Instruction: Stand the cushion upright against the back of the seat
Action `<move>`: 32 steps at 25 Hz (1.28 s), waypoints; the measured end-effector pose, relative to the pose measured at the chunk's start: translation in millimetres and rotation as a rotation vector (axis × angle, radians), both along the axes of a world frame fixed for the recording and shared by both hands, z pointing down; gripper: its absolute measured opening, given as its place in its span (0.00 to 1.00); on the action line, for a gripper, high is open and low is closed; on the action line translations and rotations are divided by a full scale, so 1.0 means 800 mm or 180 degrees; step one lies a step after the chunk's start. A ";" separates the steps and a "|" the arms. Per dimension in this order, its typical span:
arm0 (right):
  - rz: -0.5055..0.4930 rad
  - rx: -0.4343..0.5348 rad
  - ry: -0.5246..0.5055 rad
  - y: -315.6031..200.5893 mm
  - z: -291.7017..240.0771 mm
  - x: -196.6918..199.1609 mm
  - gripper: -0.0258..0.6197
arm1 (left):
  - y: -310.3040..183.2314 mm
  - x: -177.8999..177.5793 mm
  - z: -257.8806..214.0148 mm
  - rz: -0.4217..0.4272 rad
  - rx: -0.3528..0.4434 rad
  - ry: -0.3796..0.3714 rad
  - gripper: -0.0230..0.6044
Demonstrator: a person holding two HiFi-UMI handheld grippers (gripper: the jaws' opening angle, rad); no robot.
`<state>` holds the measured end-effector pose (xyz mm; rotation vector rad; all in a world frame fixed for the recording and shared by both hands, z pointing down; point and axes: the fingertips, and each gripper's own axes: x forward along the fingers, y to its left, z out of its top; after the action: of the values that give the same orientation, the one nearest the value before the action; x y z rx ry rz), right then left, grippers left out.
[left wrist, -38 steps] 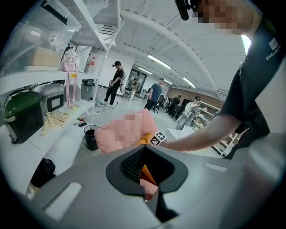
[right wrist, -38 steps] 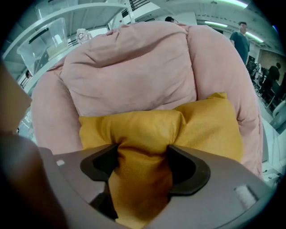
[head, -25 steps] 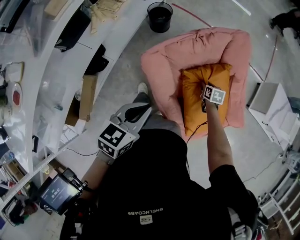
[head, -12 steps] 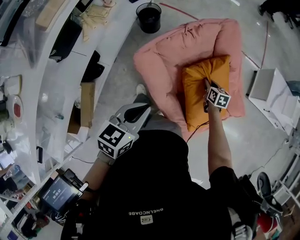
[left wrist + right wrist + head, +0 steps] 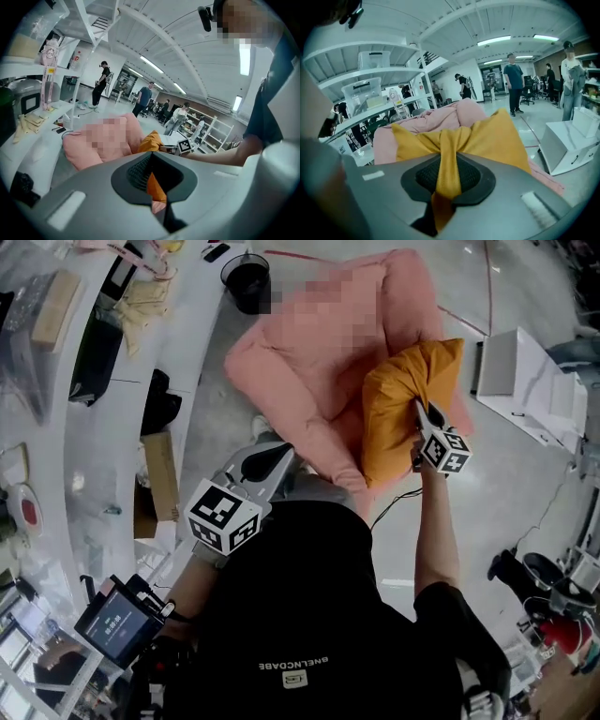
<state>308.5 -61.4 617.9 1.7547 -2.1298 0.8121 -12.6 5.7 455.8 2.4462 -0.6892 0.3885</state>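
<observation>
The big bright room has a grey floor (image 5: 506,502) and a long white surface (image 5: 98,456) curving along the left. On the floor stand one pink seat (image 5: 309,352), one black bucket (image 5: 246,279) and one white box (image 5: 525,381), and one orange cushion (image 5: 398,413) sits tipped up on the seat. Of the two grippers, the right gripper (image 5: 419,411) has just been closing its fingers on a fold of the cushion and grips it, while the left gripper (image 5: 274,457) has its fingers clenched on nothing.

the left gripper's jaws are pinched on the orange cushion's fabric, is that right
Wrong gripper. It is the right gripper whose jaws are pinched on the orange cushion. The right gripper view shows a fold of its fabric clamped between them.
</observation>
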 end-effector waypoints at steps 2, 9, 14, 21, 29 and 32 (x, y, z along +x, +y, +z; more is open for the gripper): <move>0.0042 0.0115 0.0006 0.016 -0.018 0.014 0.13 | 0.003 0.014 -0.005 0.0101 0.0023 0.0013 0.07; 0.0234 0.0556 0.0002 0.071 -0.079 0.051 0.13 | 0.011 0.047 -0.013 0.0353 0.0094 0.0071 0.07; 0.0299 0.0865 0.0118 0.089 -0.130 0.068 0.13 | 0.014 0.058 -0.019 0.0430 0.0147 0.0151 0.07; 0.0399 0.1223 0.0052 0.075 -0.202 0.075 0.13 | 0.019 0.055 -0.024 0.0385 0.0214 0.0205 0.07; 0.0296 0.1629 0.0007 0.022 -0.281 0.040 0.13 | 0.016 0.040 -0.027 0.0272 0.0233 0.0237 0.07; 0.0157 0.1728 0.0032 -0.005 -0.301 0.016 0.13 | 0.008 0.025 -0.028 0.0176 0.0245 0.0232 0.07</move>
<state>321.0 -65.6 377.1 2.0513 -2.4679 0.2351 7.6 11.7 433.4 2.5432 -0.6172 0.2975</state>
